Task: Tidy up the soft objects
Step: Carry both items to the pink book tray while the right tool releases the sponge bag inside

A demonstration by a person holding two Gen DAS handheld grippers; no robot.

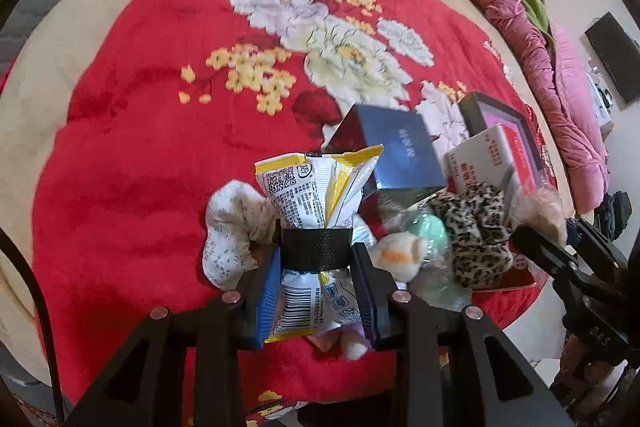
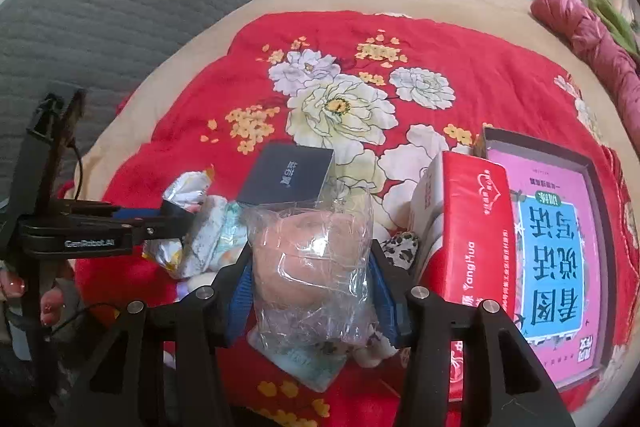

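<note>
My left gripper (image 1: 316, 251) is shut on a white and yellow snack bag (image 1: 316, 187), pinching it at its middle above the red flowered blanket (image 1: 140, 147). It also shows in the right wrist view (image 2: 176, 215). My right gripper (image 2: 310, 255) is shut on a clear plastic bag holding a pinkish soft item (image 2: 312, 259). A white patterned cloth (image 1: 232, 227), a small plush toy (image 1: 400, 251), a mint green soft item (image 1: 432, 231) and a leopard-print fabric piece (image 1: 476, 227) lie just behind the left gripper.
A dark blue box (image 1: 392, 151), a red and white box (image 2: 472, 223) and a dark-framed pink box lid with a blue label (image 2: 548, 251) stand on the blanket to the right. A pink quilt (image 1: 560, 99) lies along the bed's right edge. A grey headboard (image 2: 100, 7) is at the left.
</note>
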